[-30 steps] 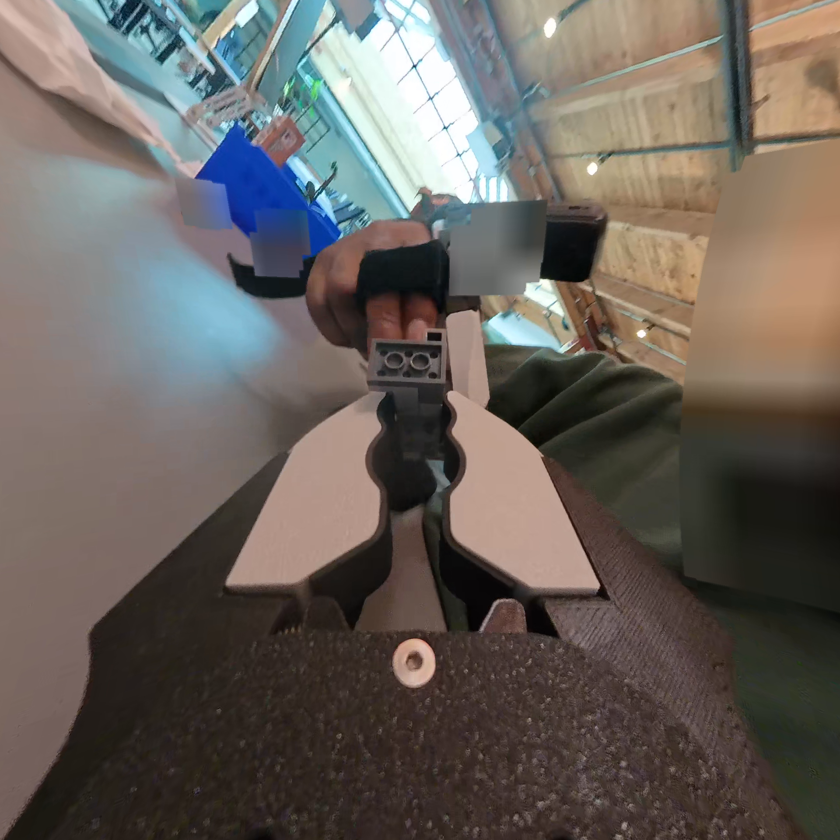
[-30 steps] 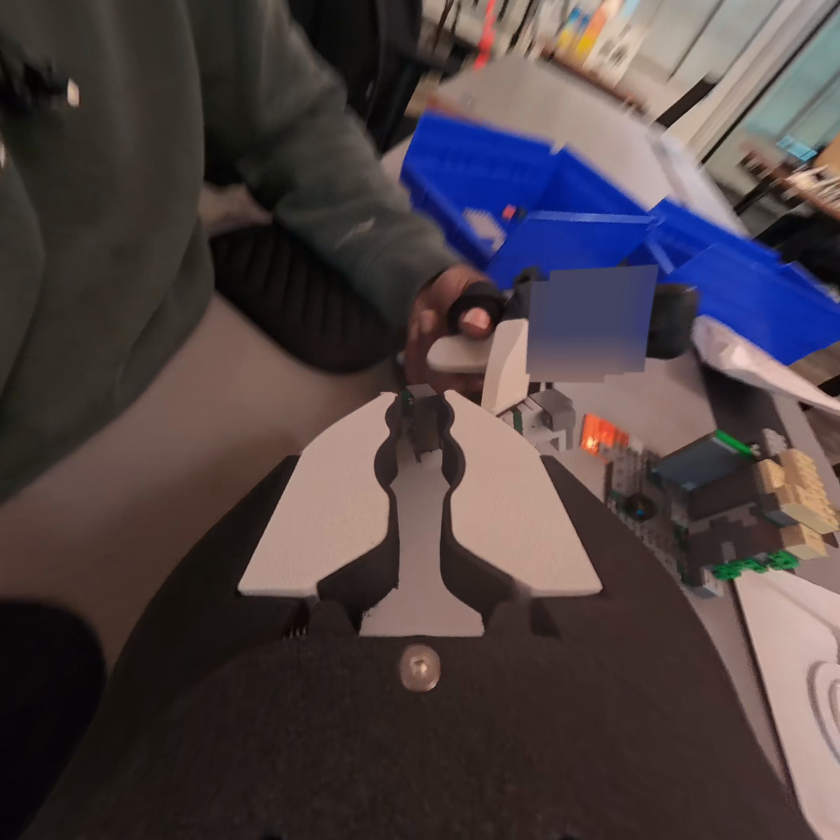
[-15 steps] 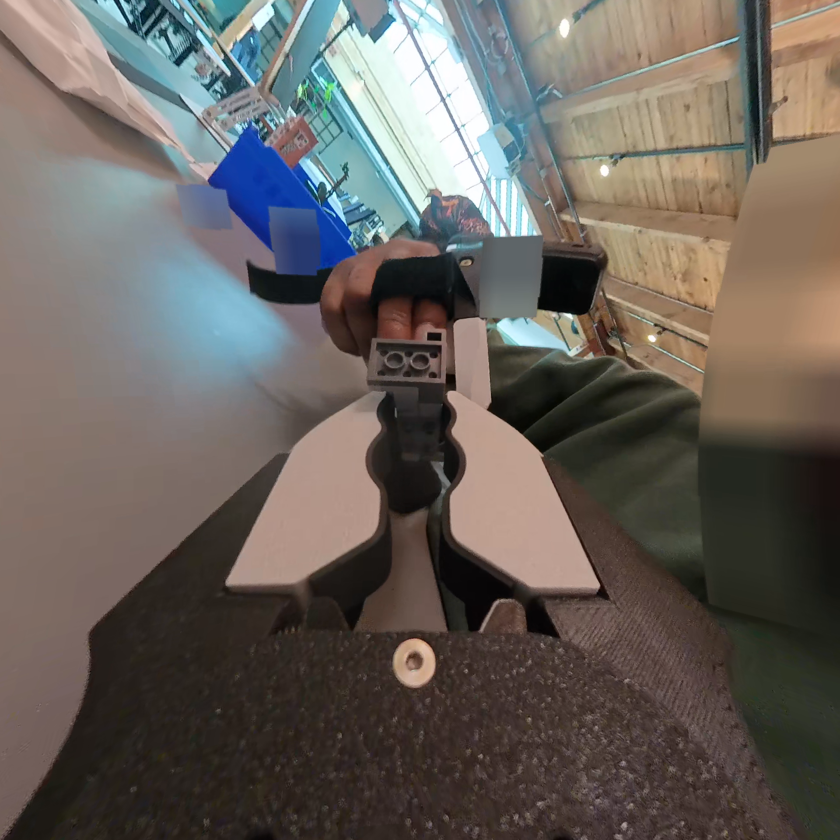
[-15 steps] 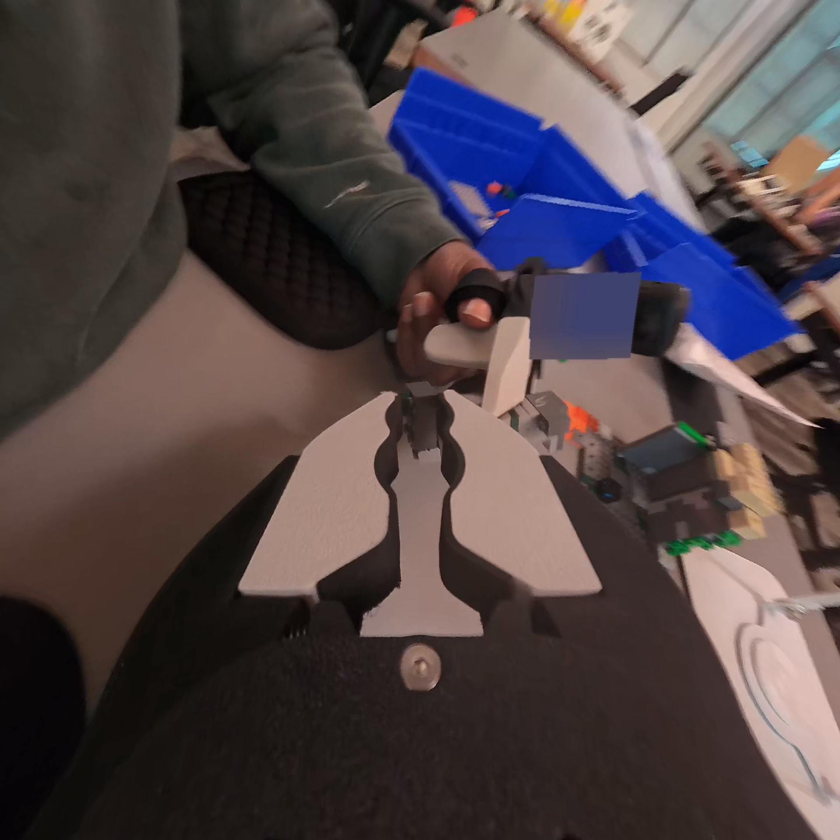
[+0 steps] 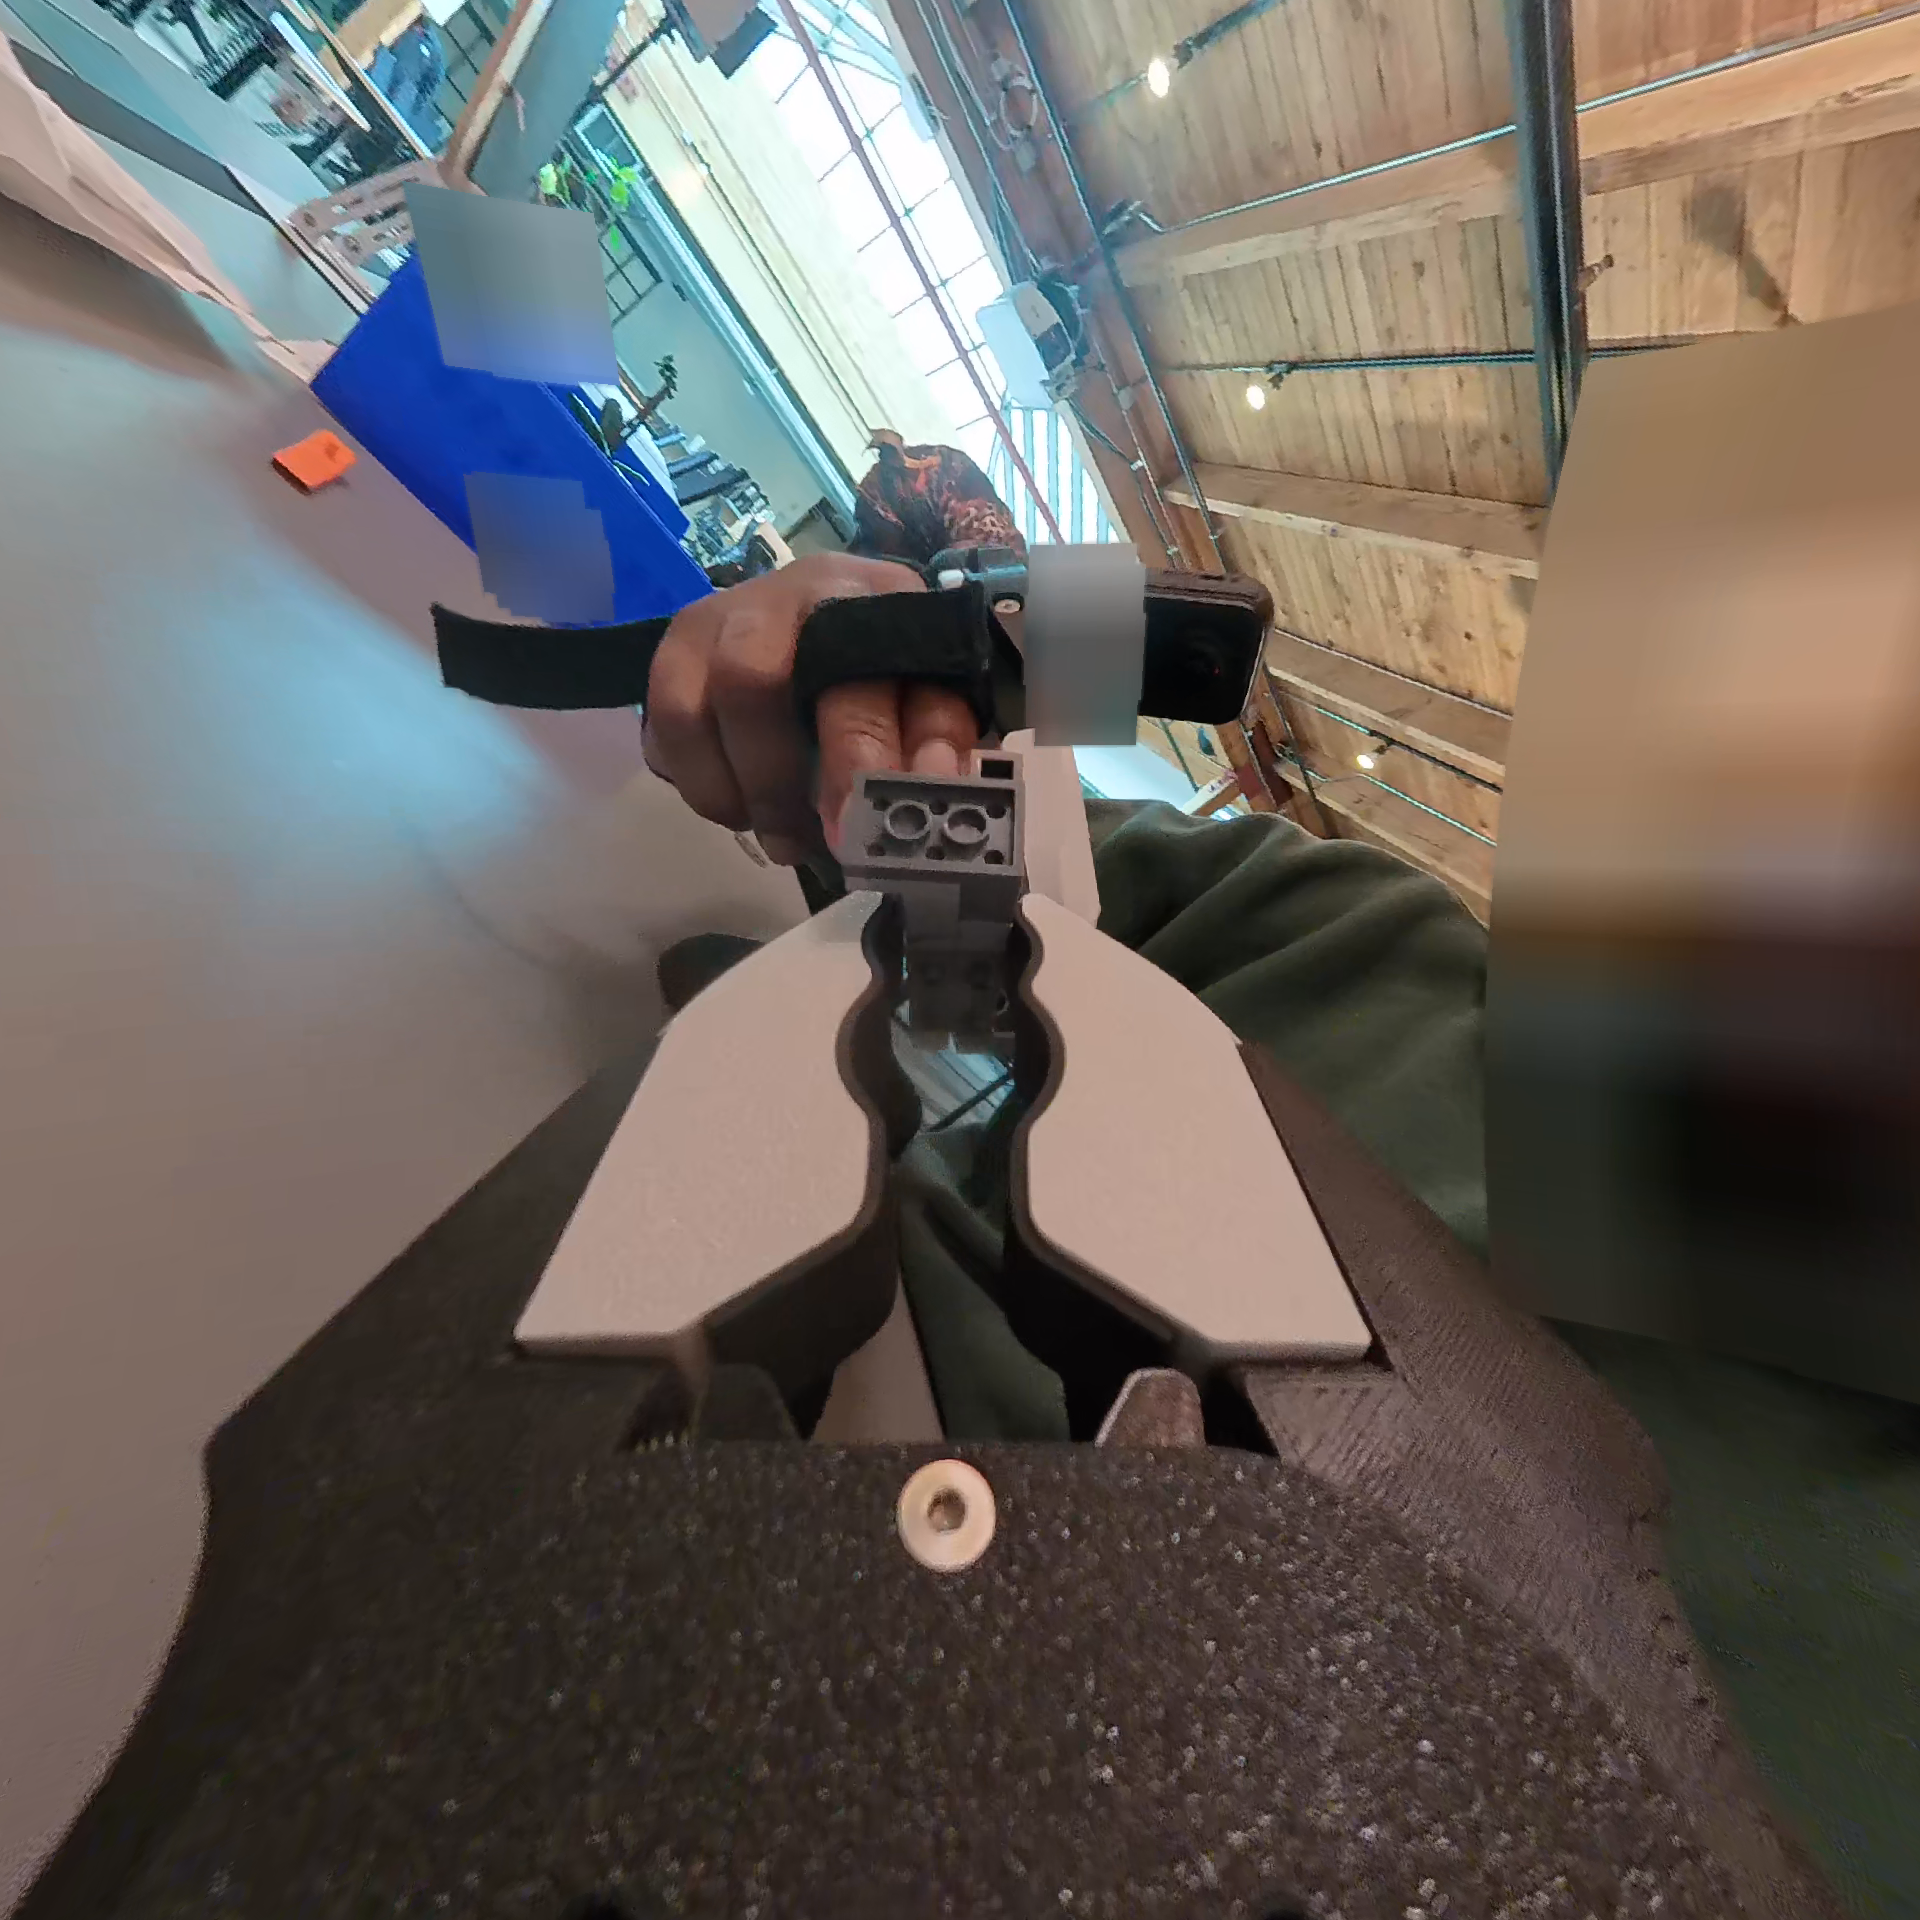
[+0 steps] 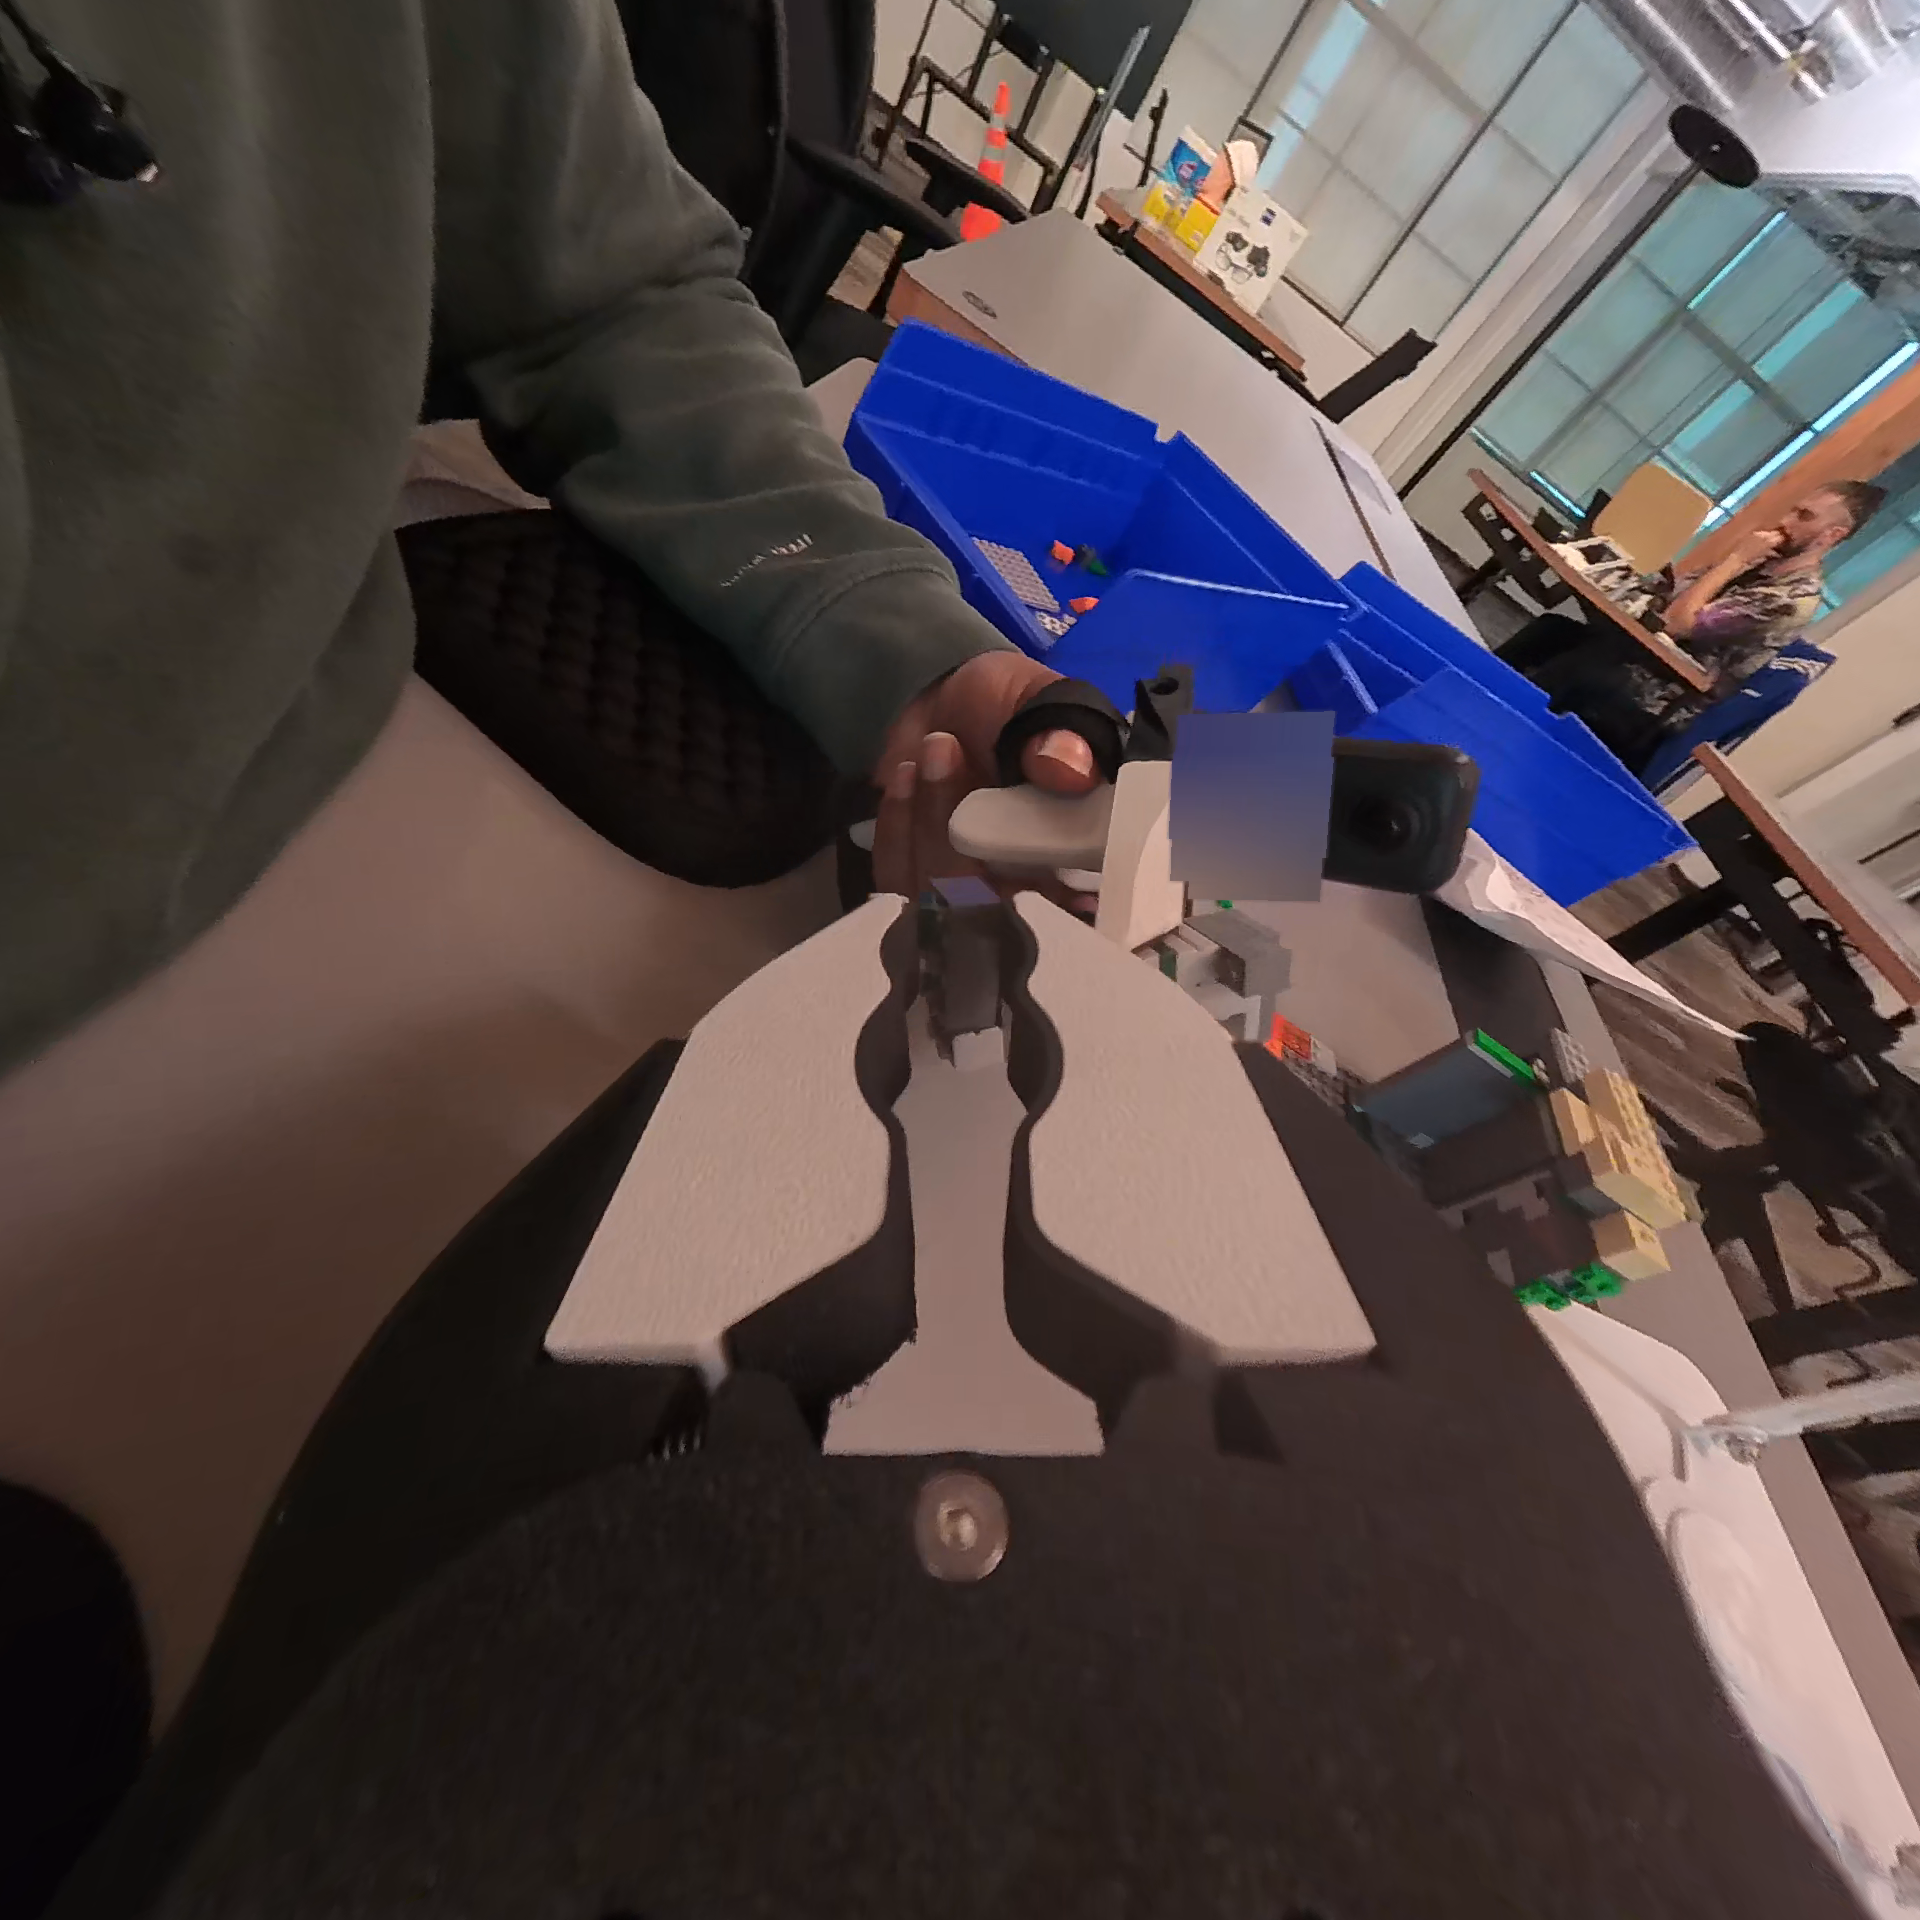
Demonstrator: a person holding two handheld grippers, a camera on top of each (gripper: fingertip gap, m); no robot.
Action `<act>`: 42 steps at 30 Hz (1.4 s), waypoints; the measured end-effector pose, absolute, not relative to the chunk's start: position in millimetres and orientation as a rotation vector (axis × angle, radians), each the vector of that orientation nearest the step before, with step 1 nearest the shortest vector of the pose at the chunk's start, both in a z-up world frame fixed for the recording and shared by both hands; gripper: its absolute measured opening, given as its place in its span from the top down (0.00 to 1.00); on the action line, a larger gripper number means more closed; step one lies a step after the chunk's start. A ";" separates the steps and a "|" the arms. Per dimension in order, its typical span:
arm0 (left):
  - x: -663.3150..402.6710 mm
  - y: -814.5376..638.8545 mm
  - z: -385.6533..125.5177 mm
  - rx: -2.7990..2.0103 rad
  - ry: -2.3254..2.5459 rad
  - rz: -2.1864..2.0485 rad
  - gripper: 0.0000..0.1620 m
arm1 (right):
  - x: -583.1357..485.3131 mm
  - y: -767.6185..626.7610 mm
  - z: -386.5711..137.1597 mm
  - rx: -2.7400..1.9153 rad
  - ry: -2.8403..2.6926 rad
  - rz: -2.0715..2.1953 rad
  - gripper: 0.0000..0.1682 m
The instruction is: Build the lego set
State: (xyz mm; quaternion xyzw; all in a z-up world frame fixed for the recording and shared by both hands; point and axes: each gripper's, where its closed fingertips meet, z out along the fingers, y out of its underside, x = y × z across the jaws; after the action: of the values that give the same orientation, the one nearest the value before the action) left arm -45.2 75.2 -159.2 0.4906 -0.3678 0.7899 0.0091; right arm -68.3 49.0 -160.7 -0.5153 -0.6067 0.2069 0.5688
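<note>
Grey lego sub-assembly [image 5: 940, 894] | off the desk [image 6: 416, 935], in the air, pinched by both left hand-held gripper [image 5: 948, 940] and right hand-held gripper [image 6: 961, 961] | I judge it light, stiff, joints could pop | I'd clamp flat side walls, not studs
</note>
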 end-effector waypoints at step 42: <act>-42.0 94.8 -162.5 1.571 -0.932 2.543 0.88 | -55.5 67.6 -200.6 -1.514 -1.209 0.560 0.92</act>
State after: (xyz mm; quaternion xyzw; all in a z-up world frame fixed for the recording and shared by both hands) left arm -42.0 94.8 -162.5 0.5018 -0.2978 0.8121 0.0053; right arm -55.5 67.6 -200.6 -0.6350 -0.5070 0.2350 0.5334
